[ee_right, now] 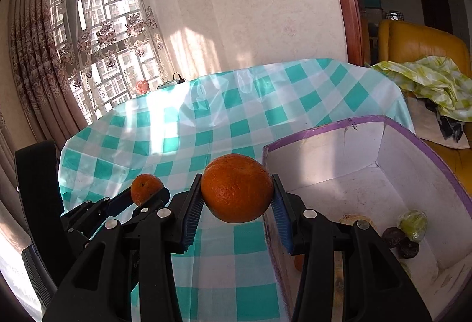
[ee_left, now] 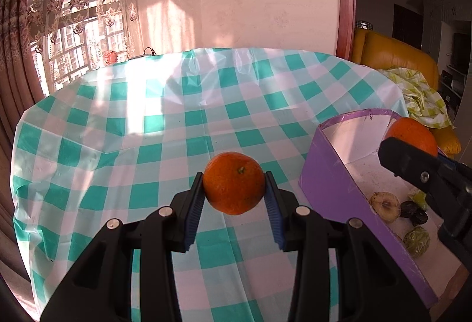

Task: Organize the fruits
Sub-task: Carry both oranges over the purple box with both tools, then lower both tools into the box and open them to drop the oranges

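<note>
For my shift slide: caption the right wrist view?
Right claw holds an orange beside the purple-rimmed box; left claw carries another.

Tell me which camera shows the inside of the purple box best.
The right wrist view. It looks into the purple box from its open top, showing white walls, floor and fruits at the near right corner. In the left wrist view the box sits at the frame's right edge, its interior partly hidden by the right gripper and its orange.

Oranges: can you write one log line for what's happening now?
left gripper: holds orange | right gripper: holds second orange | purple box: other fruit inside
</note>
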The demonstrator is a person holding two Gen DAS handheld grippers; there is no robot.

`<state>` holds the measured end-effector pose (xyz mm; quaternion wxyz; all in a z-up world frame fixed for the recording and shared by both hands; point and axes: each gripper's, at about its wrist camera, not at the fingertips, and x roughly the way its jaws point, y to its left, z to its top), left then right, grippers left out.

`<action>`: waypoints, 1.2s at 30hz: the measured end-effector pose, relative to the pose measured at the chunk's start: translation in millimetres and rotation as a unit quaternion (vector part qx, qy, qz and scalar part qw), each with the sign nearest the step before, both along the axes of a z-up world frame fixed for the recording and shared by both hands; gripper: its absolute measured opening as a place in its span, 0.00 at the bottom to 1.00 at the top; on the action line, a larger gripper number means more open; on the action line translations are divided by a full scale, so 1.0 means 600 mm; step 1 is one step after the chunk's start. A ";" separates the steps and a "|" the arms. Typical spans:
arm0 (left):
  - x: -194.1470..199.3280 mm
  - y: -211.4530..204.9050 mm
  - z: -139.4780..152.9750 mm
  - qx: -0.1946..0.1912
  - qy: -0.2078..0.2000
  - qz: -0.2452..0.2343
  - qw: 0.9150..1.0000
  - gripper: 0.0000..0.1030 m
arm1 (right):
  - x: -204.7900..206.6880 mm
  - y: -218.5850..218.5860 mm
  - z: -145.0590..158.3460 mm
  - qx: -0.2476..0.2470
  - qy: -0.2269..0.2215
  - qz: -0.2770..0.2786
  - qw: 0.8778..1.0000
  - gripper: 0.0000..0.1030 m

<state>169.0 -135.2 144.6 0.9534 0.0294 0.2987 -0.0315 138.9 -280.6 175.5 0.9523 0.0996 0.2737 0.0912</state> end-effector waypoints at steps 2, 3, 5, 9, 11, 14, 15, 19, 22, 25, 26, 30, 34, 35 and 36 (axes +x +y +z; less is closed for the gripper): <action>0.002 -0.017 0.004 0.004 -0.001 -0.009 1.000 0.39 | 0.001 -0.015 0.000 0.000 0.001 -0.009 1.000 0.43; 0.003 -0.025 0.005 0.007 -0.002 -0.013 1.000 0.39 | 0.000 -0.023 0.000 0.000 0.003 -0.014 1.000 0.43; 0.005 -0.043 0.008 0.011 -0.003 -0.023 1.000 0.39 | 0.002 -0.040 -0.002 0.000 0.006 -0.022 1.000 0.43; 0.009 -0.077 0.010 0.019 -0.005 -0.043 0.999 0.39 | 0.005 -0.073 -0.008 -0.005 0.014 -0.040 0.999 0.42; 0.012 -0.093 0.010 0.021 -0.003 -0.053 0.998 0.39 | 0.007 -0.088 -0.010 -0.013 0.018 -0.051 0.998 0.42; 0.015 -0.118 0.009 0.026 0.000 -0.068 0.997 0.39 | 0.008 -0.108 -0.012 -0.018 0.021 -0.062 0.998 0.42; 0.017 -0.125 0.008 0.028 0.001 -0.073 0.997 0.39 | 0.009 -0.114 -0.011 -0.025 0.020 -0.066 0.997 0.43; 0.023 -0.155 0.008 0.034 0.003 -0.090 0.995 0.39 | 0.011 -0.143 -0.008 -0.040 0.018 -0.085 0.995 0.42; 0.027 -0.176 0.008 0.038 0.005 -0.104 0.994 0.39 | 0.014 -0.161 -0.007 -0.057 0.019 -0.096 0.994 0.42; 0.032 -0.199 0.006 0.042 0.011 -0.121 0.992 0.39 | 0.020 -0.176 -0.006 -0.077 0.020 -0.104 0.991 0.42; 0.036 -0.206 0.004 0.040 0.015 -0.128 0.991 0.39 | 0.024 -0.180 -0.006 -0.085 0.021 -0.106 0.991 0.42; 0.054 -0.233 -0.007 0.038 0.040 -0.151 0.987 0.39 | 0.045 -0.197 -0.008 -0.125 0.030 -0.112 0.985 0.42; 0.077 -0.258 -0.015 0.049 0.063 -0.169 0.982 0.39 | 0.069 -0.216 -0.014 -0.166 0.050 -0.106 0.979 0.42; 0.083 -0.265 -0.017 0.053 0.070 -0.173 0.981 0.39 | 0.075 -0.221 -0.016 -0.176 0.057 -0.104 0.977 0.42; 0.090 -0.273 -0.020 0.058 0.077 -0.178 0.979 0.39 | 0.081 -0.224 -0.019 -0.190 0.063 -0.103 0.974 0.42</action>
